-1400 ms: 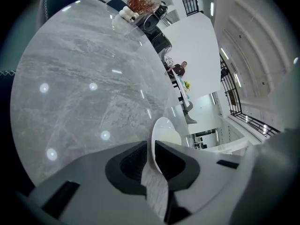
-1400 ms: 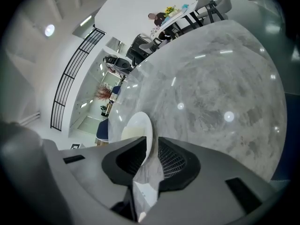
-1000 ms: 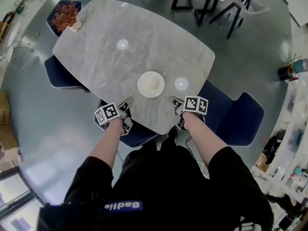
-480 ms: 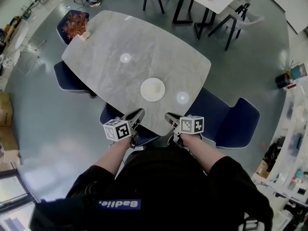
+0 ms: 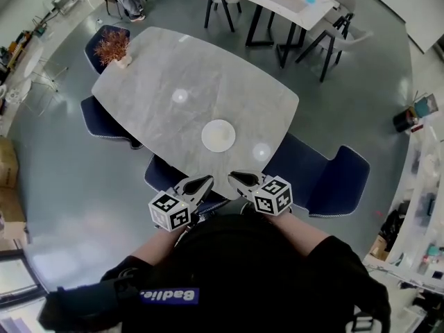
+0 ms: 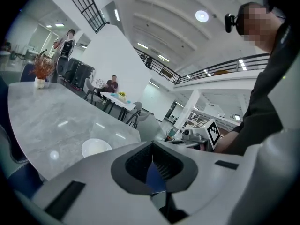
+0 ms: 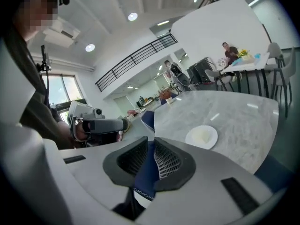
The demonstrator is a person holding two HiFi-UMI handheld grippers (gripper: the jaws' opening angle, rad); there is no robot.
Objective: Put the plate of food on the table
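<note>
- plate (image 5: 207, 141) sits flat on the grey table (image 5: 152, 89), just below centre frame in the head view, near the table's closer corner. pale food (image 5: 220, 135) in the middle of it.
- left tongs (image 5: 198, 185) + right tongs (image 5: 241, 180) are low-centre in the frame, close to the person's body. tips angle in toward each other, by the table's near corner, apart from the plate.
- left tongs: pads pressed together at the tip, nothing btwn them. only the blue of the chair (image 5: 161, 174) below shows thru the slit.
- right tongs: narrow, pads all but touching, also empty. same blue fabric shows thru the gap.
- neither touches the plate. it shows lower left in the left gripper view and right of centre in the right gripper view, out on the table both times.
- step, as i read it: placing looks done. plate is down, level, w/ nothing gripping it, so this is the tail end.
- next move prob needs little: keep both tongs clear of the table edge so nothing nudges the plate.
- if the plate should sit further in, that'd need a fresh reach + tongs opened wide to take the rim.
- dried plant (image 5: 113, 46) at upper left is well apart from the plate, no issue.
</note>
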